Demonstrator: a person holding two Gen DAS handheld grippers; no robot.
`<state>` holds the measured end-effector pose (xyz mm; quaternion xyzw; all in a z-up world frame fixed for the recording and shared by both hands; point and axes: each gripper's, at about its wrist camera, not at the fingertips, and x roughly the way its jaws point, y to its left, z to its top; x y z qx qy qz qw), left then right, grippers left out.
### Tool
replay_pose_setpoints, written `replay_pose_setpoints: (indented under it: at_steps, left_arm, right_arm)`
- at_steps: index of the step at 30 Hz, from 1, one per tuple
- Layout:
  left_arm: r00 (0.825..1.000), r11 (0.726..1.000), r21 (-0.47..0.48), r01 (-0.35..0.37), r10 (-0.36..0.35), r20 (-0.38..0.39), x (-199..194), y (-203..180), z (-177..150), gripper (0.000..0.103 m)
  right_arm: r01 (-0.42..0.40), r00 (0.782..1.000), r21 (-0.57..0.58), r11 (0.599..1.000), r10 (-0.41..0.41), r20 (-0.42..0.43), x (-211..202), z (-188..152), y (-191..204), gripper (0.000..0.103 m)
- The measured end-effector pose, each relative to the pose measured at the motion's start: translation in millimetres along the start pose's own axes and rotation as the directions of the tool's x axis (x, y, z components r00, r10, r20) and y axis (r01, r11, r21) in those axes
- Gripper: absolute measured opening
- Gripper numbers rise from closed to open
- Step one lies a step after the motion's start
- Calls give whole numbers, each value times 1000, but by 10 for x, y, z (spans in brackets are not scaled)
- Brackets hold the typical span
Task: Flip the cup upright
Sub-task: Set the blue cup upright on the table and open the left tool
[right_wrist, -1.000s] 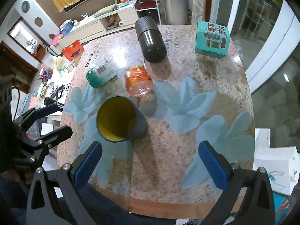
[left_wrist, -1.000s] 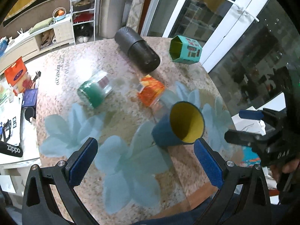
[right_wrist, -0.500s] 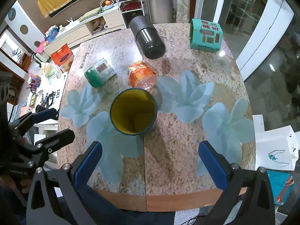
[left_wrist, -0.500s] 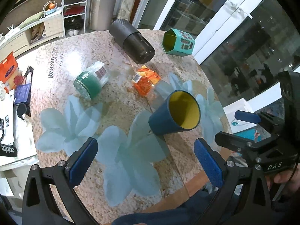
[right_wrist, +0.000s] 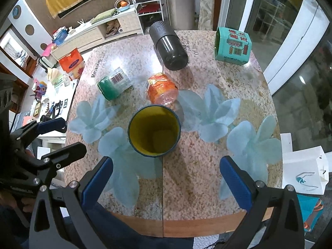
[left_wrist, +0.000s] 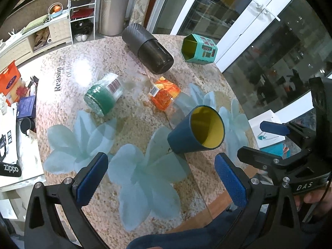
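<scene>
Cup (right_wrist: 154,131) upright, mid-table (right_wrist: 207,166), claws apart.

Counter (right_wrist: 207,186): near rim at 6 o'clock hidden behind the right tool (right_wrist: 166,178)'s black frame, which the bottom edge crops.
Lettering (right_wrist: 192,47) on counter, 12 o'clock: partly covered by the dark cylinder (right_wrist: 169,47).
Cup (left_wrist: 196,132): foot and contact with counter not discernible from the left wrist view.
Orange jar (right_wrist: 162,89): label print too blurred to read.
Shelf clutter (right_wrist: 62,70), 10 o'clock: too small to identify.
</scene>
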<state>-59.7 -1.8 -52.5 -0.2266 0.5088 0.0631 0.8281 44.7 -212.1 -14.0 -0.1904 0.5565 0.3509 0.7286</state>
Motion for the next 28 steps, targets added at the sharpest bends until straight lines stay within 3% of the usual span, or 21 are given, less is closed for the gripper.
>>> replay_pose_setpoints:
  at_steps: [28]
  left_arm:
    - [999,999,12,33,-33,-12,62,61,-4,103]
  right_arm:
    - [10,1000,25,1000,-11,5,-3,21,36,103]
